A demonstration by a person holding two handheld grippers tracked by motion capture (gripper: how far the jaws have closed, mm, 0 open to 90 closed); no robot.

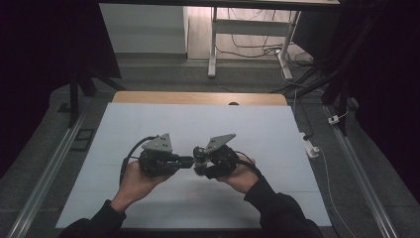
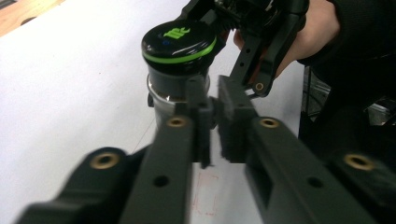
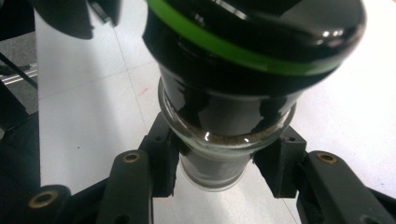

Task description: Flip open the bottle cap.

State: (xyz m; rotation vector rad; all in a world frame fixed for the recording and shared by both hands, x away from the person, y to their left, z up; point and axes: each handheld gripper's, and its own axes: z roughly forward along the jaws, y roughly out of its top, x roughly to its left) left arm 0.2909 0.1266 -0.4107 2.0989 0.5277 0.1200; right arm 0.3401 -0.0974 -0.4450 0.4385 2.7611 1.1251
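A glass jar [image 3: 219,140] with a black, green-ringed lid [image 2: 180,44], clamped in the right gripper [image 3: 219,163]; the left gripper [image 2: 212,123] sits nearly closed, holding nothing.

Lab: dark curtains [image 1: 29,59], floor cables [image 1: 257,49], rails [image 1: 44,173]

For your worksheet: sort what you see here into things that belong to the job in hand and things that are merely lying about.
In the job:
- black-capped jar, clamped at its glass body by the right tool
- left tool, jaws nearly closed beside the jar

Lying about:
- white table sheet, bare working surface
- power strip on the floor
- white desk frame behind
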